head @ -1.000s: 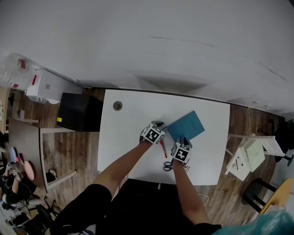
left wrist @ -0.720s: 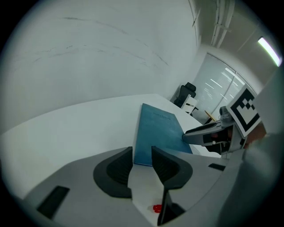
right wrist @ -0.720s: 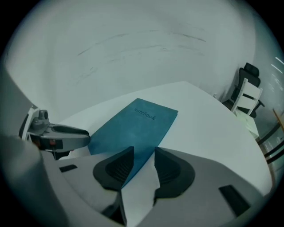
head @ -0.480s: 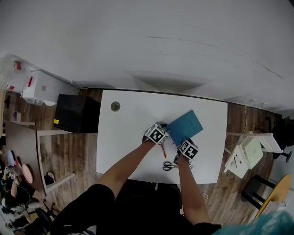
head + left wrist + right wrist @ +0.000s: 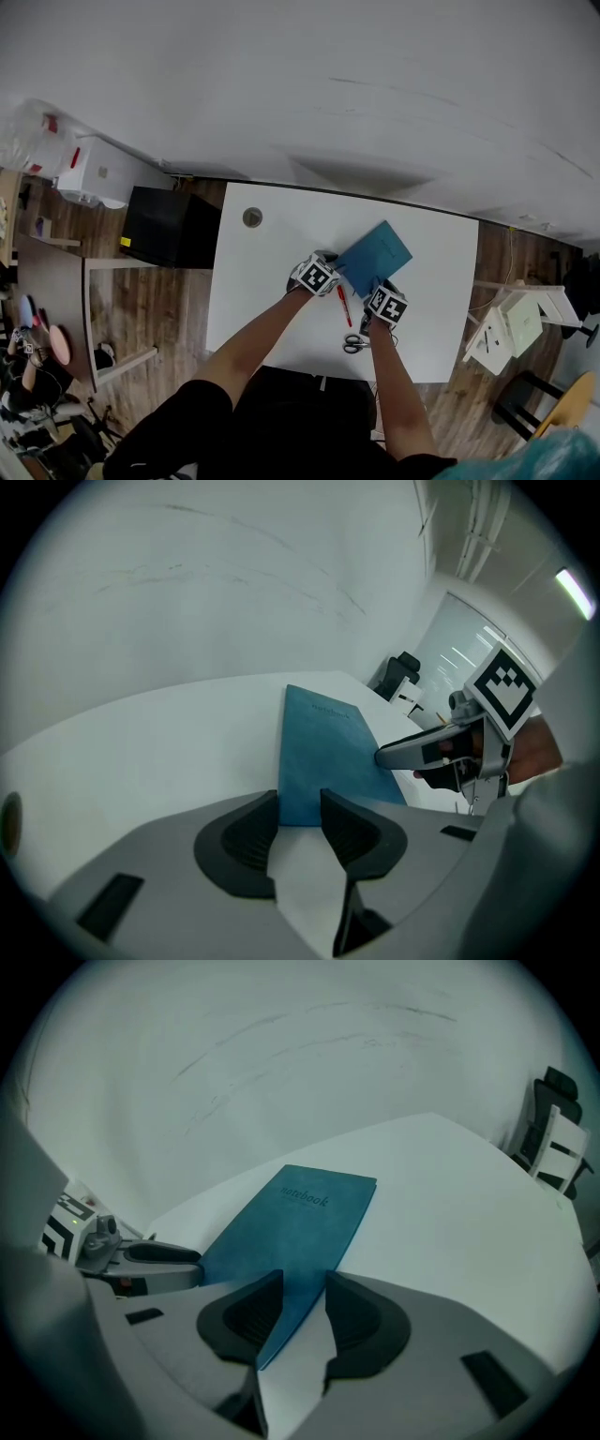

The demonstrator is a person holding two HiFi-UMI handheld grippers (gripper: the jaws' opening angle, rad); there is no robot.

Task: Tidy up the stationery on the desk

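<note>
A blue notebook lies flat on the white desk, angled toward the back right. My left gripper is at its near left corner. In the left gripper view that gripper is slightly open, with the notebook corner showing in the gap. My right gripper is at the notebook's near edge. It is also slightly open, over the notebook edge. A red pen lies between the two grippers. Scissors rest near the front edge.
A round cable hole sits at the desk's back left. A black cabinet stands left of the desk. White chairs are to the right. The wall rises just behind the desk.
My right gripper has moved away from the scissors, forward to the notebook's near edge. The left gripper has stayed at the notebook's corner.
</note>
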